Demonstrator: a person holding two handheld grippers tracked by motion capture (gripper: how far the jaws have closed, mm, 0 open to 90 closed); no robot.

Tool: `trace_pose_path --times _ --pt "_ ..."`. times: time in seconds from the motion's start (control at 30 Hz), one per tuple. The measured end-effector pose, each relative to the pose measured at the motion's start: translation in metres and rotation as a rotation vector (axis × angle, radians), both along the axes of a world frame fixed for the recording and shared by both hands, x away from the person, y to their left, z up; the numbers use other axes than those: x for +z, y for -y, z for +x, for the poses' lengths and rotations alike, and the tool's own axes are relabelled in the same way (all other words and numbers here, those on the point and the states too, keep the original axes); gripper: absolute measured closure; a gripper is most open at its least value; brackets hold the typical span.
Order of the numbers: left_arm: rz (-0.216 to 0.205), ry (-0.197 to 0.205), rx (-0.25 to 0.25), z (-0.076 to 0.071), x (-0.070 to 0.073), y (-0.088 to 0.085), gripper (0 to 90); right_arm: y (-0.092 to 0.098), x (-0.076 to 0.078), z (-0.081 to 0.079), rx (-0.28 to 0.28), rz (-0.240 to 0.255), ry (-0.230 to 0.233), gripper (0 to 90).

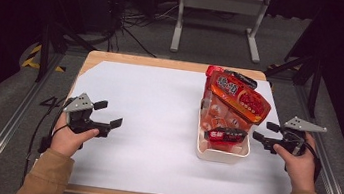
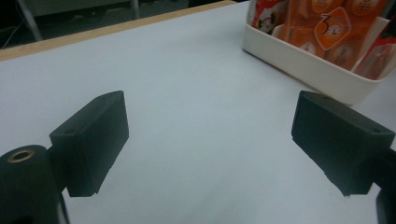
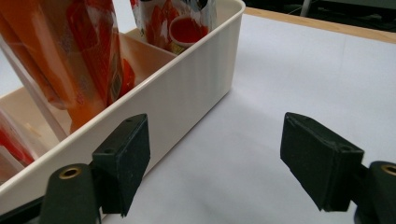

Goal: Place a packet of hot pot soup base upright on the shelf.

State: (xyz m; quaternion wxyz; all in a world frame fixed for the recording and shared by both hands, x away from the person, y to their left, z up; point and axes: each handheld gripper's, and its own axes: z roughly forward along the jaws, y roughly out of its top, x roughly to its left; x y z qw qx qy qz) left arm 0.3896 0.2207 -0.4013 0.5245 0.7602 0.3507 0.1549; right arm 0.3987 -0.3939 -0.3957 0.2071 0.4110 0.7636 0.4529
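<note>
On the right half of the table [image 1: 142,153], sitting on the white sheet, there's a cream plastic bin [image 1: 220,154] stuffed with orange and red snack bags [image 1: 238,98], the tallest ones sticking way up out of the far end and leaning over to the right. A smaller red and black packet [image 1: 225,134] sits at the near end of the bin.

The right tongs [image 1: 262,131] are just beside the bin's right wall, near its near corner, jaws wide apart with nothing in them. In the right gripper view the bin wall [image 3: 187,79] runs right alongside one jaw, but I can't tell if it's actually touching.

The left tongs [image 1: 107,113] are well off on the left side of the table, low over the bare sheet, pointing toward the bin. Jaws spread wide, nothing between them either. In the left gripper view the bin [image 2: 308,65] shows up far right with bags in it.
</note>
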Motion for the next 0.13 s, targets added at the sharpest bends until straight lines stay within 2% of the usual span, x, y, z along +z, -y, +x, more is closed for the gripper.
trace_pose_path --times 0.13 --pt "-0.024 -0.040 0.030 0.0032 -0.0058 -0.0063 11.8 0.0018 0.0020 -0.0010 -0.008 0.007 0.003 25.0"
